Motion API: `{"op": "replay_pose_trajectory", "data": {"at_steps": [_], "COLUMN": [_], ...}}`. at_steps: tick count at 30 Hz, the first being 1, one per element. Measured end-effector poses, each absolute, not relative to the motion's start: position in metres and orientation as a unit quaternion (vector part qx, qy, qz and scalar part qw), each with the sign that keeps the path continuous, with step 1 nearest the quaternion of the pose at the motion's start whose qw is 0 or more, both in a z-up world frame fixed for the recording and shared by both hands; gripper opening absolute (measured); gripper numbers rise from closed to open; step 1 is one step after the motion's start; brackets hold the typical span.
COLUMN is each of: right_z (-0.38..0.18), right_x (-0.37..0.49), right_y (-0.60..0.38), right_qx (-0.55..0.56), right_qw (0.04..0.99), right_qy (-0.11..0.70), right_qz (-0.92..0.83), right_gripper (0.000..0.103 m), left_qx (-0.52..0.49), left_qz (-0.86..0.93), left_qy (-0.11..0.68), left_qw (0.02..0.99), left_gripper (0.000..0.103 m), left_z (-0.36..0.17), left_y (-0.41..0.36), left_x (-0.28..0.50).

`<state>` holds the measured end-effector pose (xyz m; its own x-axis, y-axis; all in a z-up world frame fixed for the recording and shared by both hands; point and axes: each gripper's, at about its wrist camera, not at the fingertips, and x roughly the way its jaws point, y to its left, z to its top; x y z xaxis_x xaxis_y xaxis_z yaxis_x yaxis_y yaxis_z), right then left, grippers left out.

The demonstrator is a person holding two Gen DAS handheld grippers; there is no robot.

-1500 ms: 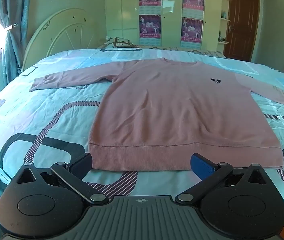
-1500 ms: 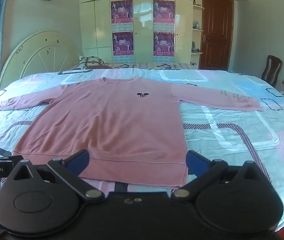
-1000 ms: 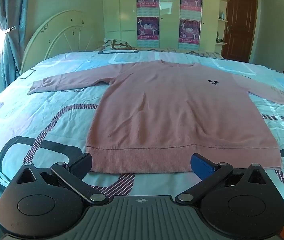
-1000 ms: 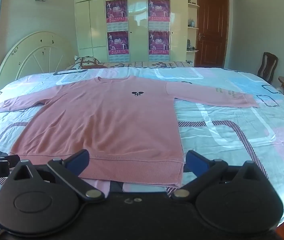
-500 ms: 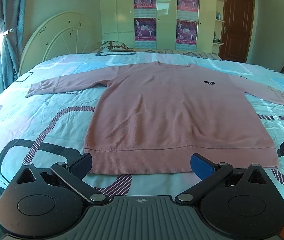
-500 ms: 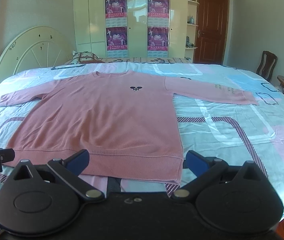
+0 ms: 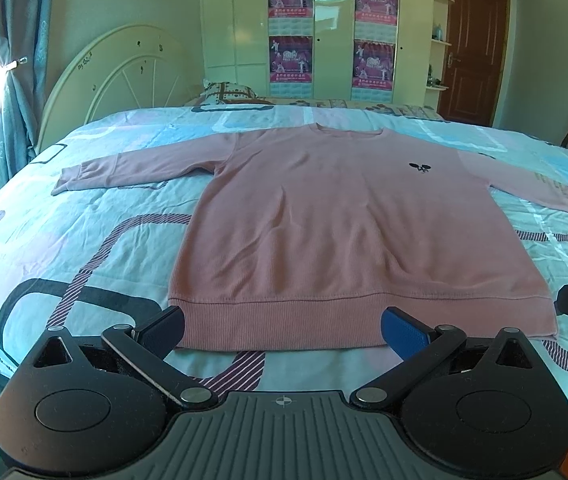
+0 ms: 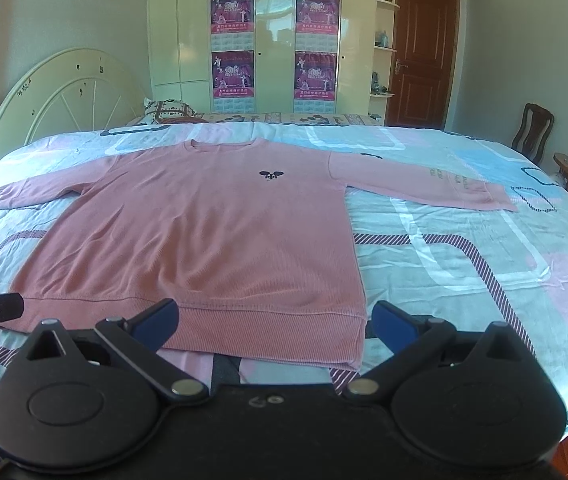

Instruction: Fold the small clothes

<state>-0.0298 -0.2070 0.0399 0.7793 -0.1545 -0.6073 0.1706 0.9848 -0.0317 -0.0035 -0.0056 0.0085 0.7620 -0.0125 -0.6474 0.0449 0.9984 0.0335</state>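
Both grippers have eased back and lower toward the foot of the bed (image 7: 63, 236), so the sweater's ribbed hem (image 7: 284, 322) now sits between their fingers. The left gripper (image 7: 281, 330) and right gripper (image 8: 273, 326) hang with fingers spread wide, holding nothing, and each hides a strip of bedspread. Beyond, the pink sweater (image 8: 203, 240) lies flat, sleeves out; its small chest emblem (image 8: 271, 175) is hard to make out.

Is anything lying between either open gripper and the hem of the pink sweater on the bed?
Nothing visible. The left gripper and right gripper, both open, face the pink sweater hem directly, with only bedsheet around it.
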Motion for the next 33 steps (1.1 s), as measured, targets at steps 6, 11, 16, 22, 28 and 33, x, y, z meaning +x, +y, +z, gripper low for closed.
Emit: {"op": "replay_pose_trajectory", "data": {"at_steps": [6,11,16,22,28,33], "right_z": [0.0397,0.0401,0.0406,0.0408,0.0407,0.0409], "right_x": [-0.0288,-0.0282,-0.0284,-0.0296,-0.0299,-0.0295], "right_y": [-0.2077,-0.2087,-0.2098,-0.2100,-0.2098,-0.2084], "right_qx": [0.012,0.011,0.011,0.011,0.011,0.010], "right_qw": [0.943,0.943,0.943,0.943,0.943,0.943], "right_qy": [0.320,0.321,0.322,0.320,0.320,0.319], "right_qz": [-0.087,-0.089,-0.089,-0.088,-0.088,-0.090], "right_gripper": [0.103,0.103,0.103,0.103,0.103,0.103], "left_qx": [0.023,0.022,0.021,0.020,0.021,0.020], "left_qz": [-0.014,-0.013,-0.013,-0.011,-0.009,-0.011], "left_qy": [0.344,0.345,0.346,0.345,0.343,0.344], "left_qw": [0.939,0.938,0.938,0.938,0.939,0.939], "left_gripper": [0.103,0.103,0.103,0.103,0.103,0.103], "left_z": [0.0088,0.0086,0.0077,0.0079,0.0083,0.0082], "left_y": [-0.0047,-0.0044,-0.0040,-0.0028,-0.0026,-0.0027], "left_x": [-0.0032,-0.0025,-0.0028,-0.0035,-0.0043,-0.0041]}}
